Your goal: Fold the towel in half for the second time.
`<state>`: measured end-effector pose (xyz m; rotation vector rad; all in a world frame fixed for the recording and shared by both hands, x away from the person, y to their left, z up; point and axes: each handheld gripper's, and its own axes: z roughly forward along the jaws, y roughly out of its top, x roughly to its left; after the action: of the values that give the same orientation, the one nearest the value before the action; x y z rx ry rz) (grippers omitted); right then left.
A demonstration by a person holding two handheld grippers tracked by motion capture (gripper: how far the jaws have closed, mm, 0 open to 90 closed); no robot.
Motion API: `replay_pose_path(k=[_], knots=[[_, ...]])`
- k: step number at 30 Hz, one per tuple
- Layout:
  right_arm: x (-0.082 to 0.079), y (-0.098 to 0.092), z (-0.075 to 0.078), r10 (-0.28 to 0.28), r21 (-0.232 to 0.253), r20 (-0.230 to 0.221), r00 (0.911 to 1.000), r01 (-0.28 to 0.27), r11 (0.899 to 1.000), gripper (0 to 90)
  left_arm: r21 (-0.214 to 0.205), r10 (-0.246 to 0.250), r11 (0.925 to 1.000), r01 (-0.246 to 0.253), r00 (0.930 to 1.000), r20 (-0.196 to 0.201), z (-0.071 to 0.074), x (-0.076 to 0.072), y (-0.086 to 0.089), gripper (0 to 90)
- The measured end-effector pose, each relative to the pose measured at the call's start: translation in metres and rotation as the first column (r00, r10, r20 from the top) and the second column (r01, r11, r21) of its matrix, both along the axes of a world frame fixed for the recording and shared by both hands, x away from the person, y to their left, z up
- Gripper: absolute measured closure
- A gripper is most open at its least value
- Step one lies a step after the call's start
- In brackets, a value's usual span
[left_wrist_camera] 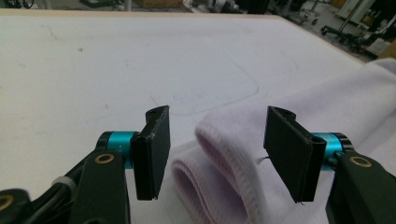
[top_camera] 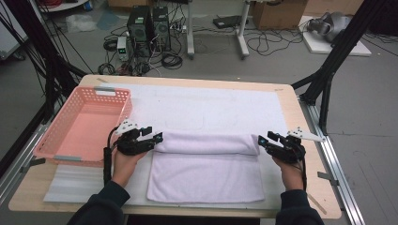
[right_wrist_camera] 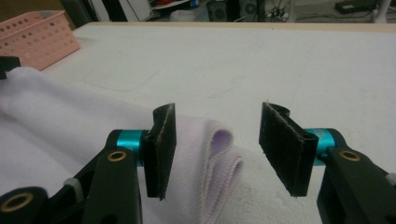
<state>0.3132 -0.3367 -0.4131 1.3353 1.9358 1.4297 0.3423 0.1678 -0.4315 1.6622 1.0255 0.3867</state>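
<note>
Towel lies flat on the white mat at the near middle of the table, w/ its far edge folded over into a soft roll. Basket, pink plastic w/ holes, sits at the left end of the table, and its floor is bare. Left gripper is at the left end of the fold, right gripper at the right end, each in a hand. From the high view you see both ends at once, plus the floor w/ PC boxes and cables behind the table. Left gripper view goes in close: left gripper has its jaws wide apart, the fold's looped end sits between them, and the pads don't press on it. Right gripper view shows the same at the other end: right gripper jaws wide, towel's folded corner between them, not squeezed. That view also shows a corner of the basket far off at the top left, while the left gripper view shows bare mat past the towel.
</note>
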Motion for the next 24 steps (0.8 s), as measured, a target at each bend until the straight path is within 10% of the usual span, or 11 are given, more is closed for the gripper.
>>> replay_pose_path(k=[6, 11, 13, 24], knots=[[0.020, 0.012, -0.005, 0.027, -0.046, -0.044, 0.9987, -0.029, 0.999, 46.2, 0.009, -0.034, 0.9994, 0.035, 0.9974, -0.063, -0.014, 0.015, -0.009, 46.3], [0.028, 0.020, -0.011, 0.076, -0.059, -0.093, 0.9927, -0.082, 0.995, 72.7, 0.088, -0.076, 0.9930, 0.079, 0.9963, -0.040, -0.016, 0.013, -0.013, 81.8], [0.024, 0.020, -0.013, 0.093, -0.057, -0.085, 0.9921, -0.098, 0.994, 83.7, 0.086, -0.086, 0.9924, 0.088, 0.9960, -0.023, -0.012, 0.010, -0.012, 83.5], [0.003, 0.003, -0.008, 0.095, -0.002, -0.026, 0.9951, -0.095, 0.995, 85.0, 0.045, -0.136, 0.9899, 0.134, 0.9901, 0.035, 0.000, -0.009, -0.006, 83.6]])
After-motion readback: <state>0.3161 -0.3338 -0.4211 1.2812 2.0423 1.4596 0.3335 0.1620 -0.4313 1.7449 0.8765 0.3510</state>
